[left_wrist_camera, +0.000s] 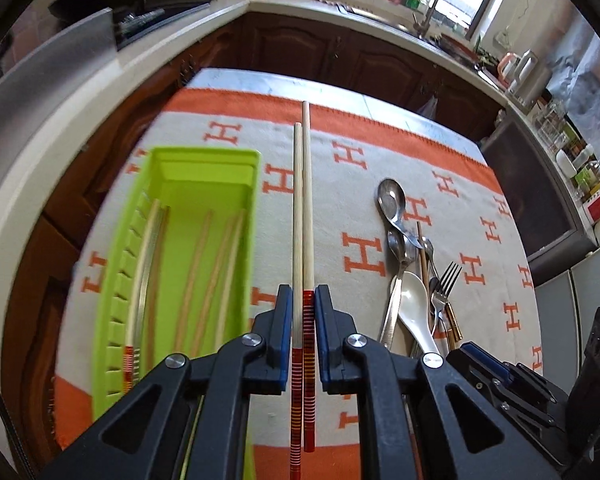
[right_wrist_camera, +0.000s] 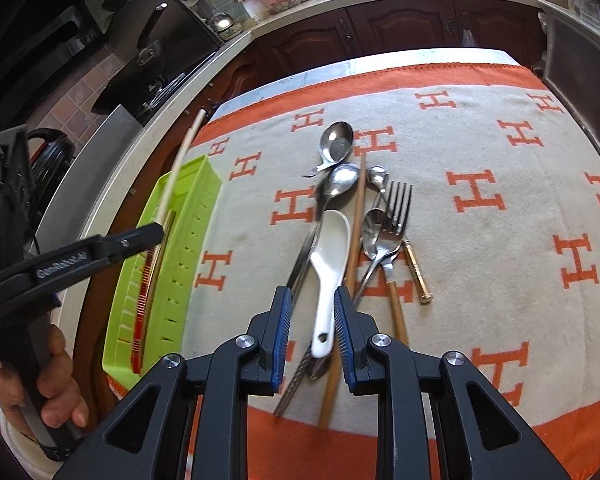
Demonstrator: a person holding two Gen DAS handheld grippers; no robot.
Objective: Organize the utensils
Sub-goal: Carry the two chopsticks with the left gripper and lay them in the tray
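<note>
My left gripper [left_wrist_camera: 303, 300] is shut on a pair of pale chopsticks [left_wrist_camera: 303, 200] with red striped ends, held off the cloth just right of the lime green tray [left_wrist_camera: 256, 220]. Several chopsticks lie inside the tray. In the right wrist view the left gripper [right_wrist_camera: 158, 229] holds the pair [right_wrist_camera: 184, 152] above the tray [right_wrist_camera: 196, 216]. My right gripper [right_wrist_camera: 310, 294] hangs open over the utensil pile. The handle of the white ceramic spoon [right_wrist_camera: 332, 248] shows between its fingers with a gap on either side. A fork [right_wrist_camera: 398, 208], metal spoons [right_wrist_camera: 338, 142] and a brown chopstick [right_wrist_camera: 358, 216] lie around it.
An orange and beige cloth [right_wrist_camera: 500, 152] with H marks covers the table. Dark wooden cabinets [left_wrist_camera: 300, 48] and a pale counter with a sink run behind and to the left. A person's hand [right_wrist_camera: 56, 392] grips the left tool's handle at the table's left edge.
</note>
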